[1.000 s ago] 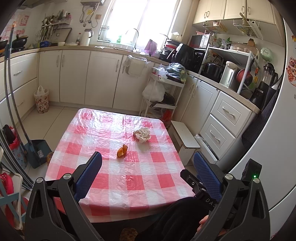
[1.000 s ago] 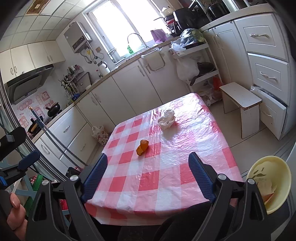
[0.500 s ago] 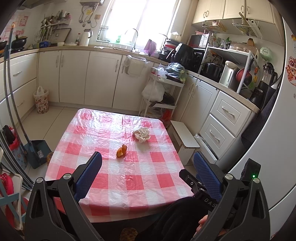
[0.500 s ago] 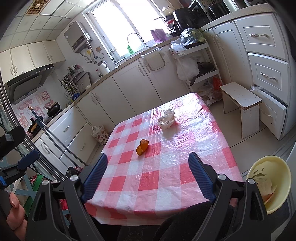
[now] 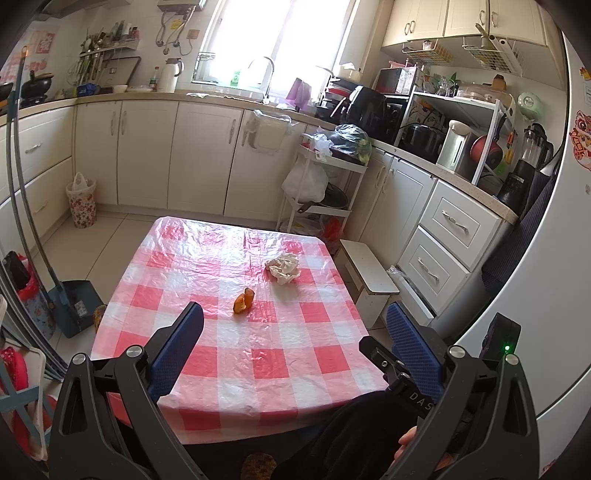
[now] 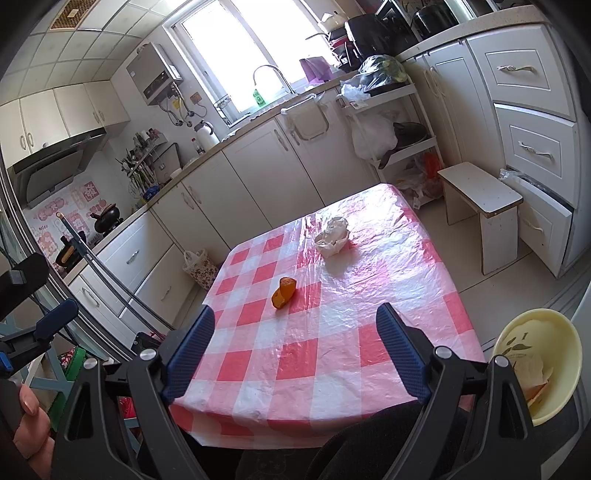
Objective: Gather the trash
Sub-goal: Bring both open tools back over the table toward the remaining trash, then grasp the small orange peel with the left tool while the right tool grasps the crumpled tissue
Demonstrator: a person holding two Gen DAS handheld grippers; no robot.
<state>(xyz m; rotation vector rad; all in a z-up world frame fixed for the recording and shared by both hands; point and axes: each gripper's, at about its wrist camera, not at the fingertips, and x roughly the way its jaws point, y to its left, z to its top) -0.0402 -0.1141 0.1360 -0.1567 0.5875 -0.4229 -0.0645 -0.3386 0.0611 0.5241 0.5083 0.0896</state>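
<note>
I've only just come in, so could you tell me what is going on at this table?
A person holds a claw in each hand at the near edge of the checked table. The left claw and right claw both stand open and empty. Two bits of trash lie untouched ahead: an orange peel and, farther off, a crumpled tissue. A yellow bin with scraps in it sits off to the right.

Daylight pouring through the window [image 5: 258, 33], cream cabinets [image 5: 147, 155] lining the walls, pale tiled floor [image 5: 110, 236], white stool [image 6: 480, 199] standing beside the checked worktop [image 5: 258, 354]
</note>
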